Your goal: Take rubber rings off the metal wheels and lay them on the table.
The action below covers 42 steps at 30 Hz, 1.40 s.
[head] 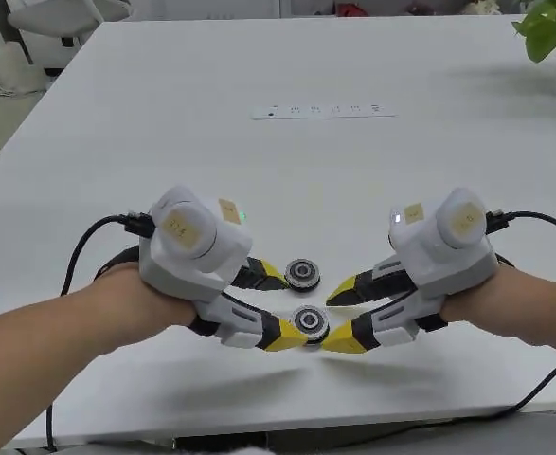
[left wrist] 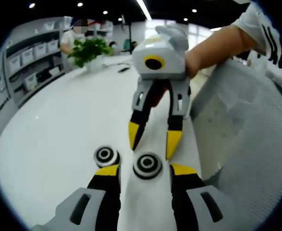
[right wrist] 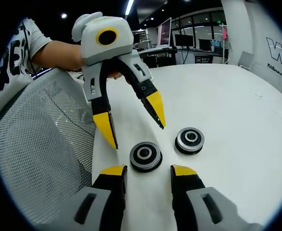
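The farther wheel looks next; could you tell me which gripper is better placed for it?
Left, likely: the left gripper has a jaw tip right beside the farther wheel; the right gripper is farther off.

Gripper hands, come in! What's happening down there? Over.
Left gripper open, right gripper open. Near wheel between their tips, ungripped. Second wheel beside, nothing blocking.

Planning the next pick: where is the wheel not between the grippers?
The far wheel lies on the white table, just beyond the near wheel in the head view, beside the left gripper's far jaw.
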### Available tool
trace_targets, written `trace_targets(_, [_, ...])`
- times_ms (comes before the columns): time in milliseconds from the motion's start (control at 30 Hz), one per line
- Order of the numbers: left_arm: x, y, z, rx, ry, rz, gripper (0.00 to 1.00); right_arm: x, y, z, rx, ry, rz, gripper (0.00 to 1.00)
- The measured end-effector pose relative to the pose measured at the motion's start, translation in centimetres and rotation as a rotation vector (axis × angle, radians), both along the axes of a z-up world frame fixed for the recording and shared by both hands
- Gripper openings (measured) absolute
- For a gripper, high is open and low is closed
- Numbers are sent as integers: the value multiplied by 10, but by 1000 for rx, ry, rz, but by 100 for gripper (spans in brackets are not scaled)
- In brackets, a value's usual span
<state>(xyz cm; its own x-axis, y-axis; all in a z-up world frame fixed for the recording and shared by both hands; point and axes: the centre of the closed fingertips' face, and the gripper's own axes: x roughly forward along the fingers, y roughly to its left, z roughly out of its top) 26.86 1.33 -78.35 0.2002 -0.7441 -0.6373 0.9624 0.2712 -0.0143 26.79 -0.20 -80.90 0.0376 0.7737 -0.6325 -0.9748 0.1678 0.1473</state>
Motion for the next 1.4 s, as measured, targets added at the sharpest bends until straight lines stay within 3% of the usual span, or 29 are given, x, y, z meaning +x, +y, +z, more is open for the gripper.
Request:
trace_targets(267, [-3,-8,-6,5,14,-23,32,-1,1,0,8,10,-8,34])
trace_targets(400, [0,-9,-10,19,-9,-18,21,-1,1,0,8,14,-10,33])
trace_targets(500, [0,-8,-12,16,1,-9,17,-1,1,0,9,15,-12,33])
trace_targets(667, [-3,-9,-12,4,-9,-9,15,-1,1,1,17,16,-19,33])
trace_targets(1000, [-2,-12,-12,5,-61,-18,15,-1,6,3,30,10,-21,29])
trace_targets(1400, [0,-13,-12,-21,-58,13,14,-3,7,0,18,-2,-2,23])
